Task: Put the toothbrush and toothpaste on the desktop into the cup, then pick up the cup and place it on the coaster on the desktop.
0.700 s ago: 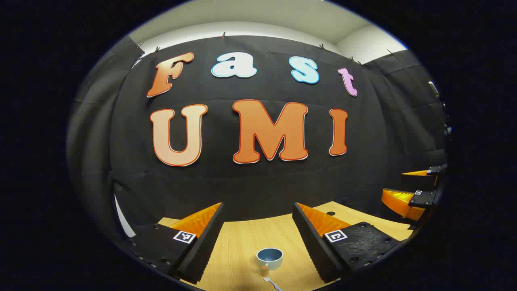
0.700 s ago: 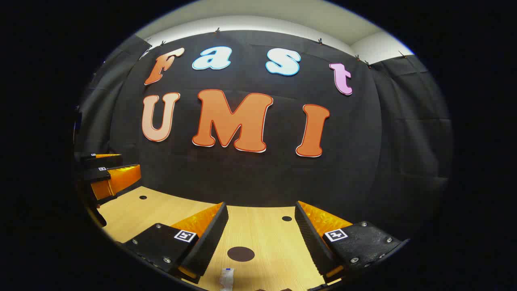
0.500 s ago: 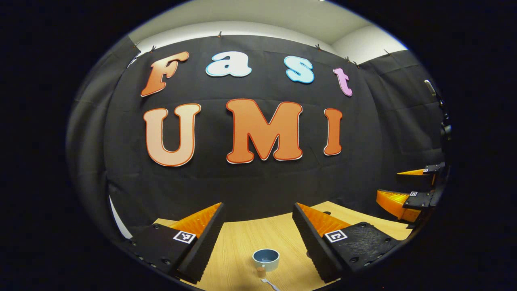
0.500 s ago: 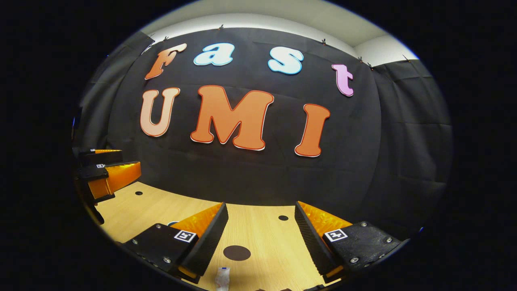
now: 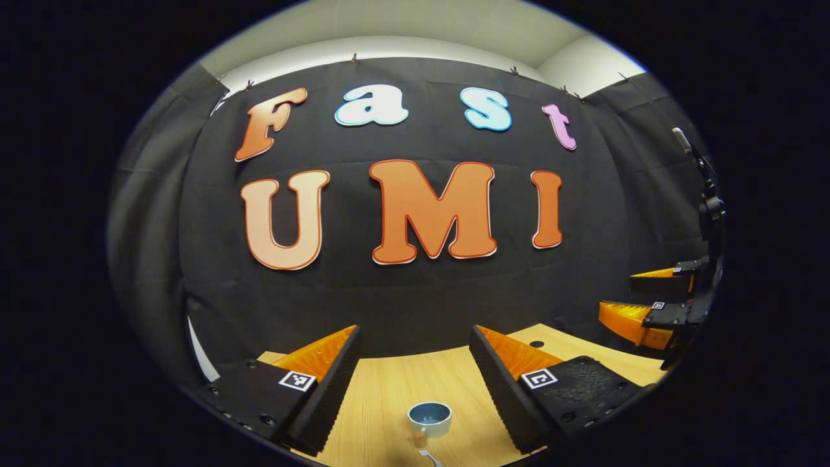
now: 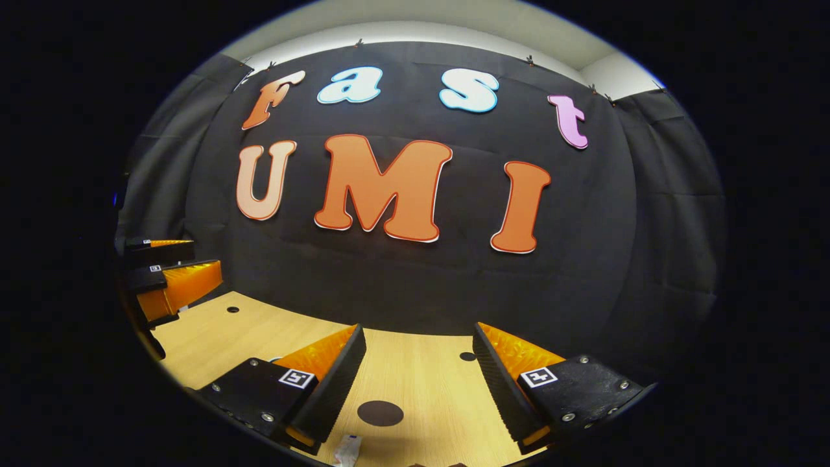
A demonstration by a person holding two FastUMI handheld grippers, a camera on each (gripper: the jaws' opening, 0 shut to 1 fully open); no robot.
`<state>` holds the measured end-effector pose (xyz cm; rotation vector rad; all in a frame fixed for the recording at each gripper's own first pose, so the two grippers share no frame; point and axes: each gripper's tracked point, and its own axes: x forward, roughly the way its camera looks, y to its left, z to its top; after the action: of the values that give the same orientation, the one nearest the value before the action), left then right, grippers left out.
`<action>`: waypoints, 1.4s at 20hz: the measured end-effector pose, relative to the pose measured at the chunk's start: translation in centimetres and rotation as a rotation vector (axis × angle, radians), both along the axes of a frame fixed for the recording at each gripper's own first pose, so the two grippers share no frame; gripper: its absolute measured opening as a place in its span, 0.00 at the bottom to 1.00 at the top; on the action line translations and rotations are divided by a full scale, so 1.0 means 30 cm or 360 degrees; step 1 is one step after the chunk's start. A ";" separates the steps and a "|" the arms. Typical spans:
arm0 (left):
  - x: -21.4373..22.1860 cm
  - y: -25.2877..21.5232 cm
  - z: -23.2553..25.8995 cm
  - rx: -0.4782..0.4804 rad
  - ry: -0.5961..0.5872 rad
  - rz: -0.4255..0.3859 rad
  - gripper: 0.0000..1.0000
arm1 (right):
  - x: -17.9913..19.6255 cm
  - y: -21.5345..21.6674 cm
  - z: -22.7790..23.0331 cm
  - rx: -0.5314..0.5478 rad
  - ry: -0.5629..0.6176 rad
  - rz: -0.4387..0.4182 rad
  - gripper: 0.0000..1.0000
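Note:
A light blue cup (image 5: 429, 418) stands upright on the wooden desktop (image 5: 389, 395), low between the fingers of my left gripper (image 5: 414, 331), which hangs open above and short of it. Just in front of the cup lies a thin white piece (image 5: 430, 459), cut off by the view's edge, perhaps the toothbrush. In the right gripper view a dark round coaster (image 6: 380, 413) lies between the fingers of my right gripper (image 6: 418, 327), also open and holding nothing. The white toothpaste tube (image 6: 347, 449) shows at the bottom edge, near the coaster.
Each gripper appears in the other's view: the right gripper (image 5: 655, 305) at the far right, the left gripper (image 6: 172, 279) at the far left. Small dark holes (image 6: 467, 356) dot the desktop. The black cloth wall stands close behind the desk.
Both views have shifted a little: the cup looks smaller and lower in the left gripper view, and the toothpaste has slid toward the bottom edge in the right gripper view. Both grippers stay open.

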<state>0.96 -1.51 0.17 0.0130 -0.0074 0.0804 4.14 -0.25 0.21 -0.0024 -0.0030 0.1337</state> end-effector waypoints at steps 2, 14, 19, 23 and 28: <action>-0.012 0.006 0.008 0.0006 0.0009 0.0057 0.99 | 0.010 -0.003 0.006 0.0001 -0.0011 0.0044 1.00; -0.071 -0.021 -0.007 -0.0050 0.0082 0.0180 0.99 | -0.056 -0.022 0.006 0.0045 -0.0034 0.0174 0.99; -0.067 -0.066 -0.110 -0.0082 0.0262 0.0133 0.99 | -0.075 -0.022 -0.017 0.0039 -0.0009 0.0207 0.99; -0.076 -0.083 -0.247 -0.0130 0.0488 0.0154 0.99 | -0.093 -0.020 -0.044 -0.0002 0.0015 0.0253 0.99; -0.124 -0.100 -0.423 -0.0257 0.0787 0.0209 0.99 | -0.109 -0.027 -0.081 -0.0021 0.0048 0.0322 0.99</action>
<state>-2.74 -4.52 -12.53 -0.1284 0.4944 0.2069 0.87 -1.06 -2.21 -0.0129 0.0277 0.3363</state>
